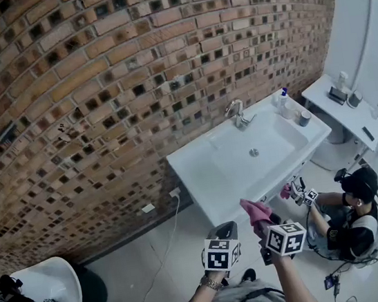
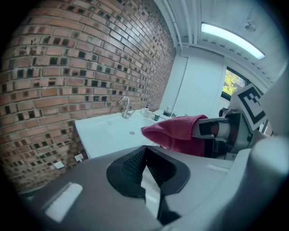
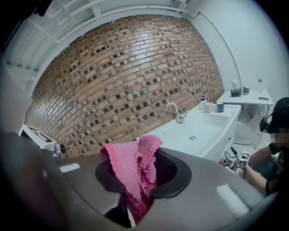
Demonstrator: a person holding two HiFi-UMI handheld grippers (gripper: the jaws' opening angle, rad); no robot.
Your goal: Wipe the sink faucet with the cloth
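A chrome faucet (image 1: 238,114) stands at the back of a white sink (image 1: 209,172) against the brick wall. The faucet (image 3: 172,110) also shows far ahead in the right gripper view, and small in the left gripper view, faucet (image 2: 125,106). My right gripper (image 1: 260,222) is shut on a pink cloth (image 1: 255,211), held in front of the sink's near edge. The cloth (image 3: 134,167) sticks up between its jaws. My left gripper (image 1: 226,232) is beside it, jaws shut with nothing between them (image 2: 143,168). The cloth (image 2: 174,131) hangs to its right.
Bottles and a cup (image 1: 294,111) sit on the sink's right end. A white side shelf (image 1: 344,114) holds small items. A person (image 1: 352,218) crouches on the floor at right with another gripper (image 1: 305,194). A second white basin (image 1: 51,285) and person are at lower left.
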